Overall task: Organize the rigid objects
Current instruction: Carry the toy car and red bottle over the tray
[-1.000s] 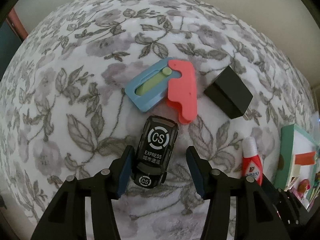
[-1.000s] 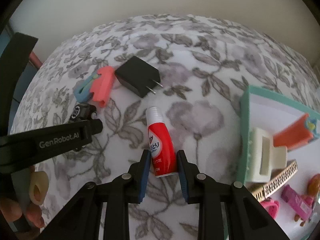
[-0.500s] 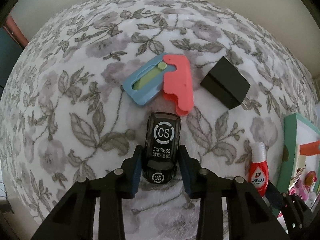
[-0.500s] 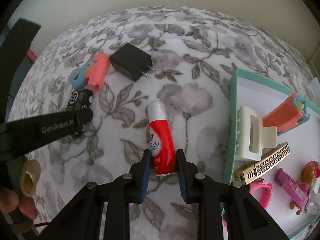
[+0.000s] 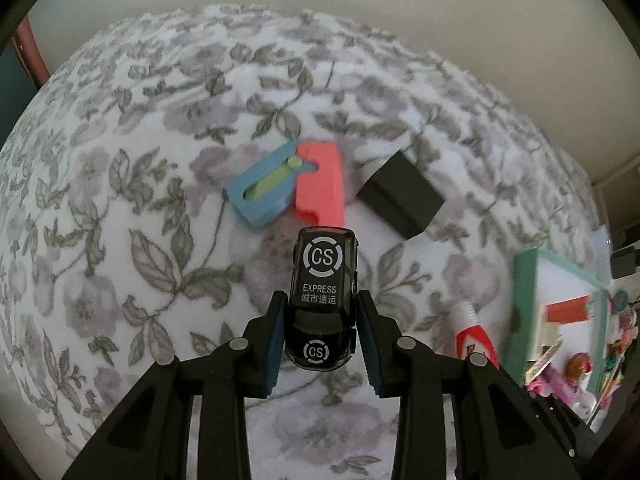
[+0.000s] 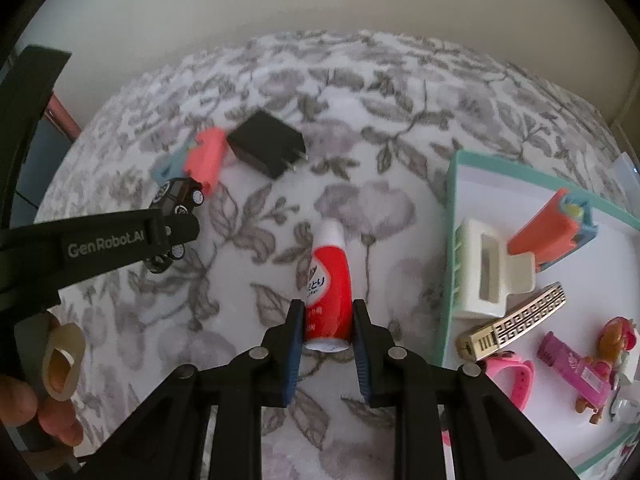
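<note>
now the left tool (image 5: 320, 334) is clenched on the black toy car (image 5: 323, 300), just off the floral cloth (image 5: 120, 200) near the clip (image 5: 288, 184). the right tool (image 6: 327, 334) grips the red bottle (image 6: 328, 280) beside the tray (image 6: 450, 240).

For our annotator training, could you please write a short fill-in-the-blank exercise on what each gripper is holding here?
1. The left gripper is shut on a black toy ____.
2. The right gripper is shut on a red and white ____.
3. The cream hair claw lies in the ____-rimmed tray.

Missing words: car; bottle; teal
</note>
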